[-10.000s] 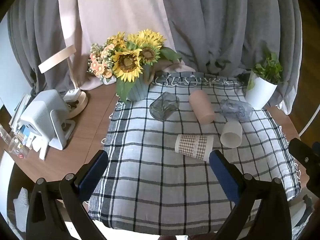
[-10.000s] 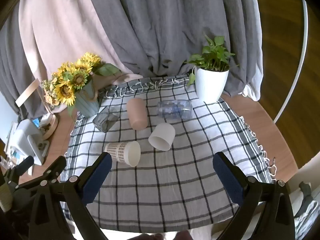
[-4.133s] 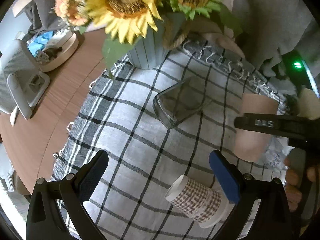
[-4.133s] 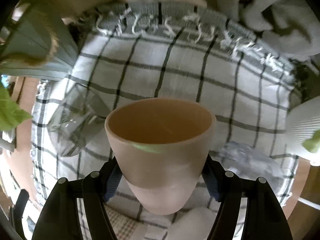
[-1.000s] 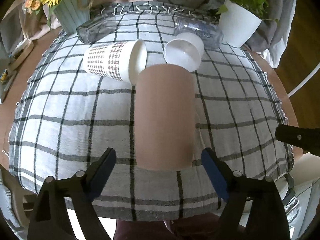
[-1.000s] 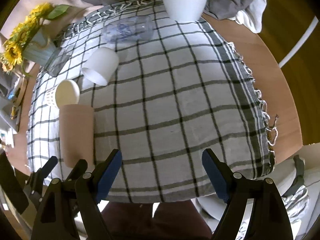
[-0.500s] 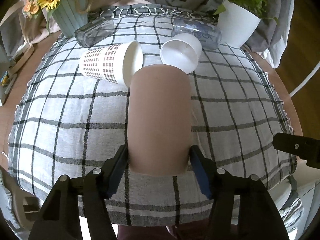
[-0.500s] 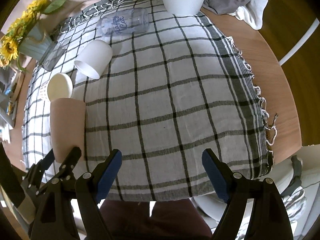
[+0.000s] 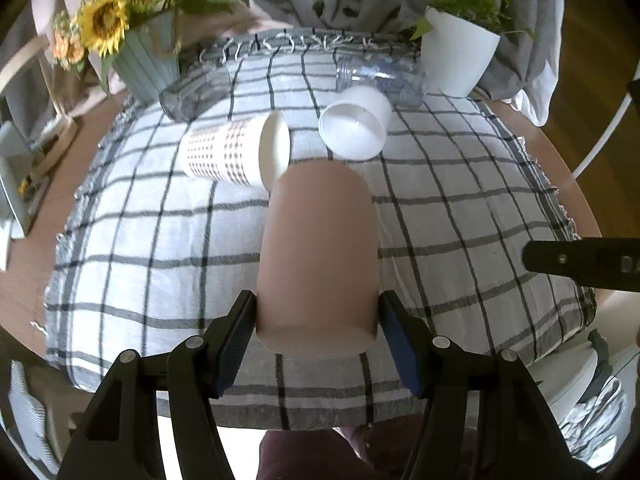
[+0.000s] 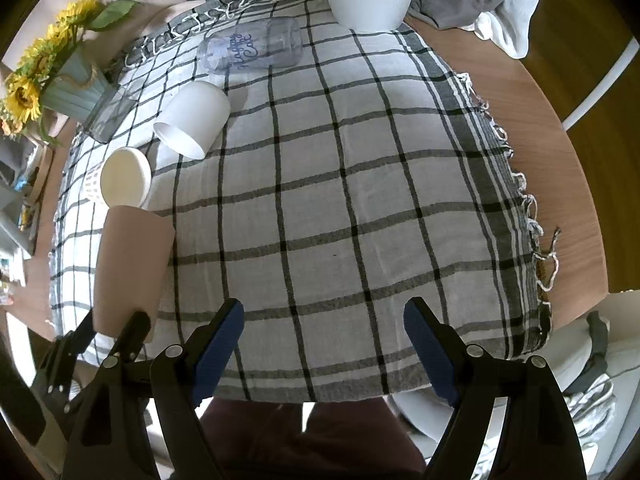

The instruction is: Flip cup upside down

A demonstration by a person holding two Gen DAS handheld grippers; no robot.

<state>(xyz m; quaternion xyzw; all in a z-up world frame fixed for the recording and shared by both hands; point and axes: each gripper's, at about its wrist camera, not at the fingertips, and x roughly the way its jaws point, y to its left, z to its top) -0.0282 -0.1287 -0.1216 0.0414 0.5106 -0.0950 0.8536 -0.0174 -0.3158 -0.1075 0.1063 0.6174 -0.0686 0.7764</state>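
The left gripper (image 9: pixel 318 320) has just closed its fingers on the pink cup (image 9: pixel 318 248); the right gripper (image 10: pixel 323 332) hangs open, so lifting looks next.

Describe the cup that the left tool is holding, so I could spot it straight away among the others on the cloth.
Find the checked cloth and go to its near edge. There the left tool has its fingers closed on a plain pink cup standing on end. Its neighbours, a houndstooth paper cup and a white cup, both lie on their sides; only the pink one is matte, unpatterned and standing.
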